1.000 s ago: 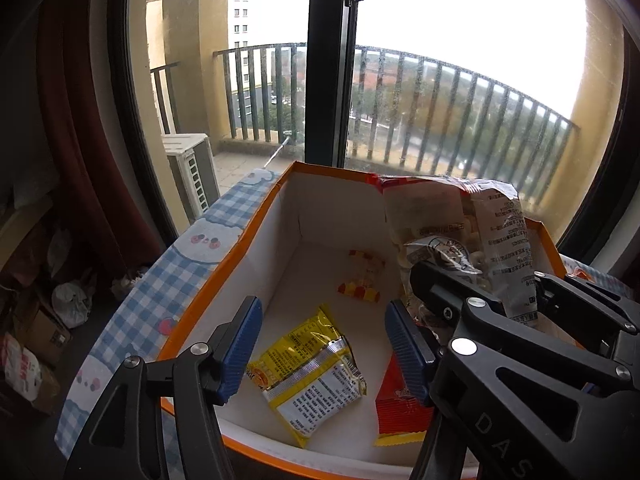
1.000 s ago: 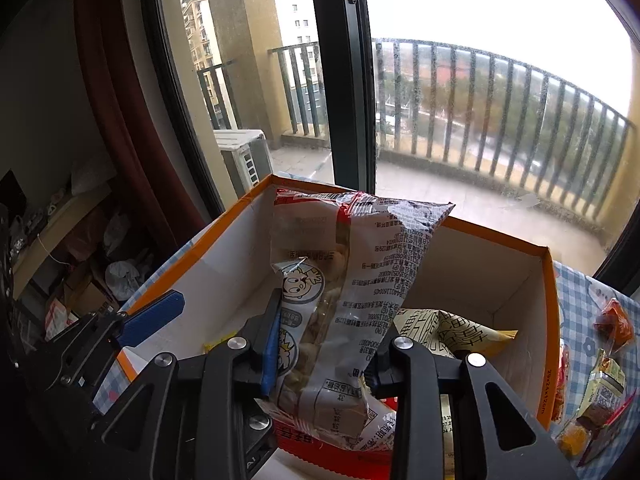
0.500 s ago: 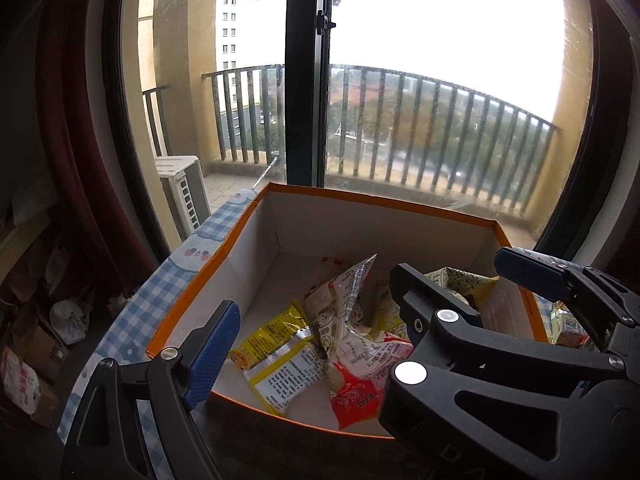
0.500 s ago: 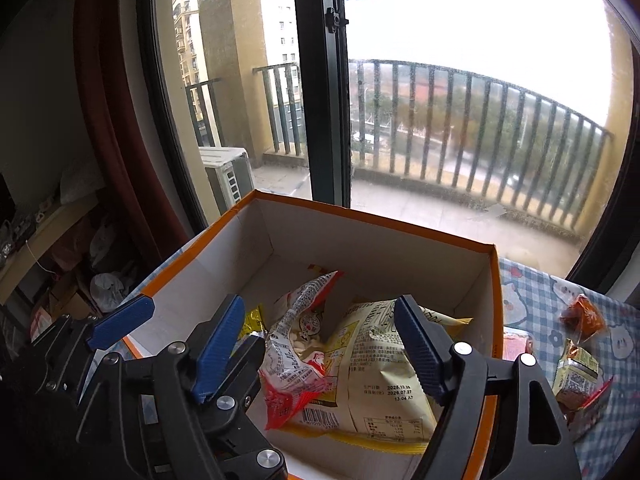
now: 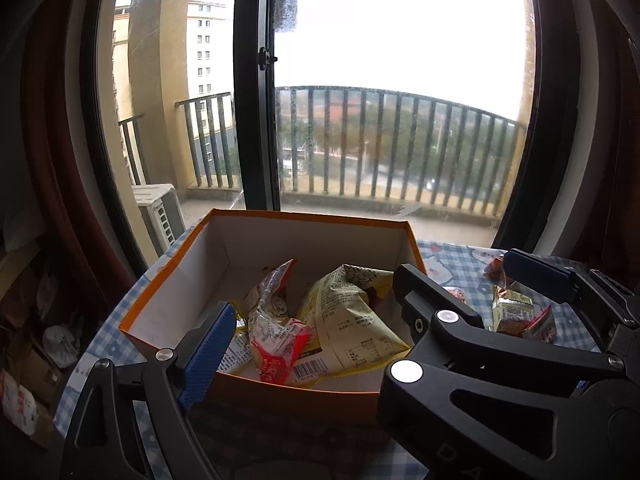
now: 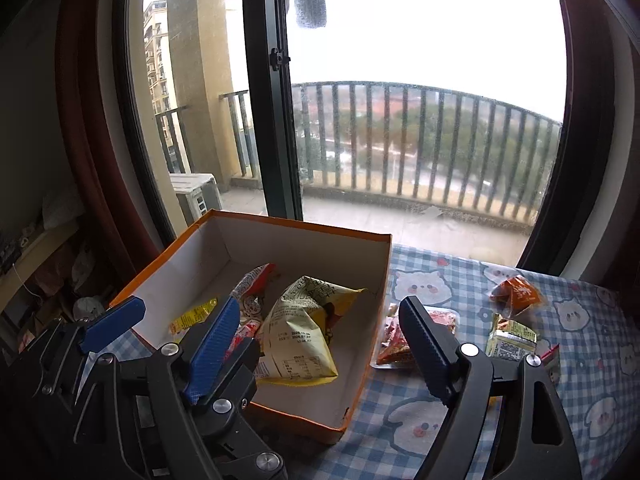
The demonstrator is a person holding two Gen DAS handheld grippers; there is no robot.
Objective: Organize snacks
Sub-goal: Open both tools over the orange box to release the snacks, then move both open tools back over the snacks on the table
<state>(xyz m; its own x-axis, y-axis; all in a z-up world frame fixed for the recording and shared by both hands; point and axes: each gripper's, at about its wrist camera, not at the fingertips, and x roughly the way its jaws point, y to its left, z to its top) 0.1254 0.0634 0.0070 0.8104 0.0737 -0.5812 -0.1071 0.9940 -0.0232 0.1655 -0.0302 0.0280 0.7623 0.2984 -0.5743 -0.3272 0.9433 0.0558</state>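
An orange box [image 5: 304, 216] [image 6: 300, 225] with a white inside stands on the checked tablecloth. In it lie a red-and-clear snack bag [image 5: 272, 320] [image 6: 252, 280], a pale yellow bag [image 5: 352, 312] [image 6: 304, 332] and a small yellow packet [image 6: 192, 316]. My left gripper [image 5: 320, 316] hovers at the box's near edge, its jaws opening with nothing between them. My right gripper [image 6: 316, 316] hangs beside it over the near right corner, jaws also opening and empty. The two grippers overlap. The left one's blue finger [image 6: 112, 324] shows in the right wrist view.
On the blue-checked tablecloth [image 6: 440, 420], right of the box, lie a red packet [image 6: 400, 340], a small green-yellow pack [image 6: 510, 338] [image 5: 512, 312] and an orange packet [image 6: 516, 292]. A window with a balcony railing is behind. Clutter sits on the floor at left.
The right gripper has let go of the red-and-clear bag, which now lies in the box. Both grippers have opened wide and drawn back and up from the box.
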